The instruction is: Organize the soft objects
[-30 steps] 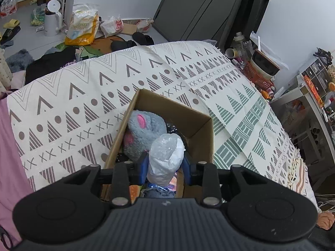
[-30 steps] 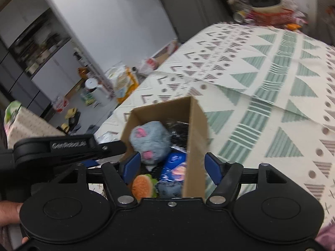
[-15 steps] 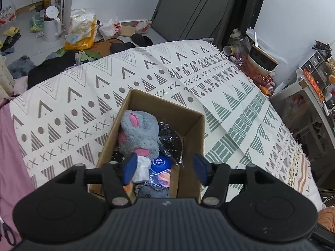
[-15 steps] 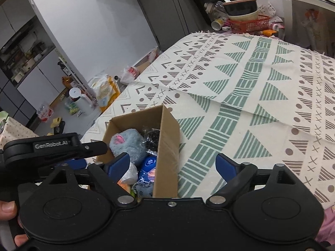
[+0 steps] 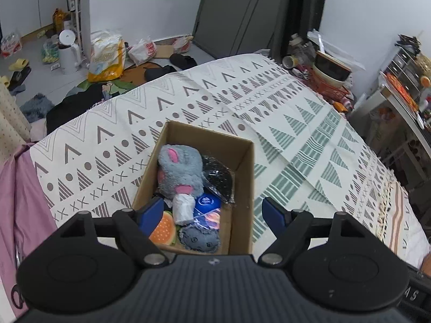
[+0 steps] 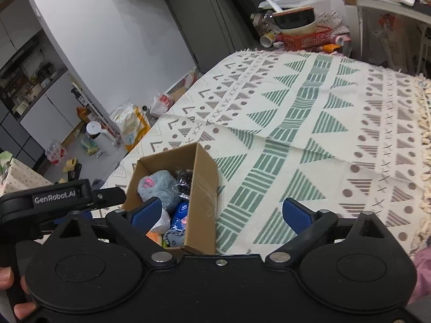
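Gripper (image 5: 212,212) higher over patterned bedspread (image 5: 296,134)

One cardboard box (image 5: 243,172), two grey plush toys (image 5: 180,171), one blanket (image 5: 296,123).

The matt brown cardboard box (image 5: 243,188) holds a fuzzy grey plush (image 5: 180,171), crinkly glossy black plastic (image 5: 218,180) and a smooth white plastic wrap (image 5: 183,207); woven cloth bedspread (image 5: 296,145) beneath.

A white kettle (image 5: 68,51) and yellow bag (image 5: 107,56) stand on the floor; perhaps slippers (image 5: 181,60) nearby.
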Demonstrator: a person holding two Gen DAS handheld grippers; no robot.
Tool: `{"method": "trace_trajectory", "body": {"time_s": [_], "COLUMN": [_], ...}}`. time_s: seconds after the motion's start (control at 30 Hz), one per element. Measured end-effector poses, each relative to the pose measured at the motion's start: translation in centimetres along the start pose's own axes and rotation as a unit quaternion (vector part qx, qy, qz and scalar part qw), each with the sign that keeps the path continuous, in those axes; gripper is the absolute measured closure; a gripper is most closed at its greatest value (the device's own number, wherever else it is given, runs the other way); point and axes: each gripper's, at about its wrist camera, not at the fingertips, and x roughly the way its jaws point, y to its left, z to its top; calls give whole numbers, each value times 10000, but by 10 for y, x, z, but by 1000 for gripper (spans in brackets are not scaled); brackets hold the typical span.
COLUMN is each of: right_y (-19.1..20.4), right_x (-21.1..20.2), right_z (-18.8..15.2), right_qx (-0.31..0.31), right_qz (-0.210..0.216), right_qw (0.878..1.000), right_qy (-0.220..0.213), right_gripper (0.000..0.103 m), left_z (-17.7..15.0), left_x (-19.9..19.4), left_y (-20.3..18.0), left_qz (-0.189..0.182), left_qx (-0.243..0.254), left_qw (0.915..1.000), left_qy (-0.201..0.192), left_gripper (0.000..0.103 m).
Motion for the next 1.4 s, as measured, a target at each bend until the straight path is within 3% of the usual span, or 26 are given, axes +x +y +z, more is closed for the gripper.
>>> {"method": "trace_trajectory", "body": {"time_s": [0.17,0.9,1.4], "right_y": [-8,-35,-31], "right_x": [-21,-111,-149], "right_z": [3,-14,-41], "right_qx": [19,-102,-447], "right_qz": [-179,-599,-752], "right_qw": [9997,9962,9932], "right_qy": [-154,-623,-773], "right_gripper": [0,0,0], "left_z": [-6,-42,-68], "left_x": [-19,-94,-130], "left_y": [-10,-46,-45], "left_qz": [22,17,-134], "left_qx": [150,670,850], "left_qw": [9998,9960,9928], "left_qy": [-109,-595,-828], "left_gripper": [24,3,1]}}
